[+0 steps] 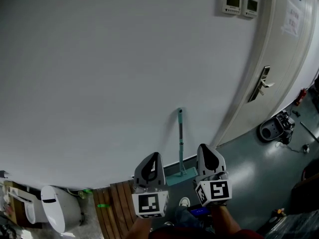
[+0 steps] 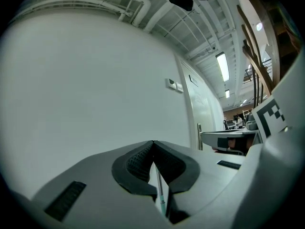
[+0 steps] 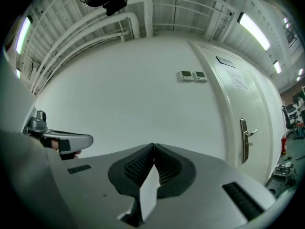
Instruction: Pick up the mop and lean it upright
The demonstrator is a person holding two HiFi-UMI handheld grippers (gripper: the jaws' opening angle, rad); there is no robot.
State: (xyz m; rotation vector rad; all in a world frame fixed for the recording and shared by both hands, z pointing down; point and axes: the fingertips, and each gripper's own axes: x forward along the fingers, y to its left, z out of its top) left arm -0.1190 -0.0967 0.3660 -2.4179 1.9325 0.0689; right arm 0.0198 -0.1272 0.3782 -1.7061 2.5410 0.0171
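A mop [image 1: 180, 138] with a teal handle and a flat teal head [image 1: 178, 177] stands upright against the white wall [image 1: 124, 73], its head on the floor. My left gripper [image 1: 154, 156] and right gripper [image 1: 208, 148] hover on either side of the handle, apart from it. Both have their jaws closed tip to tip with nothing between them. In the left gripper view the mop's handle [image 2: 160, 194] shows through the gap behind the shut left gripper [image 2: 153, 143]. The right gripper [image 3: 153, 147] points at the bare wall.
A white door [image 1: 279, 59] with a lever handle [image 1: 262, 83] stands to the right; two wall control panels [image 1: 239, 4] hang above. A robot vacuum [image 1: 273, 128] rests on the floor by the door. A white bin [image 1: 60, 208] and wooden slats [image 1: 115, 203] lie at lower left.
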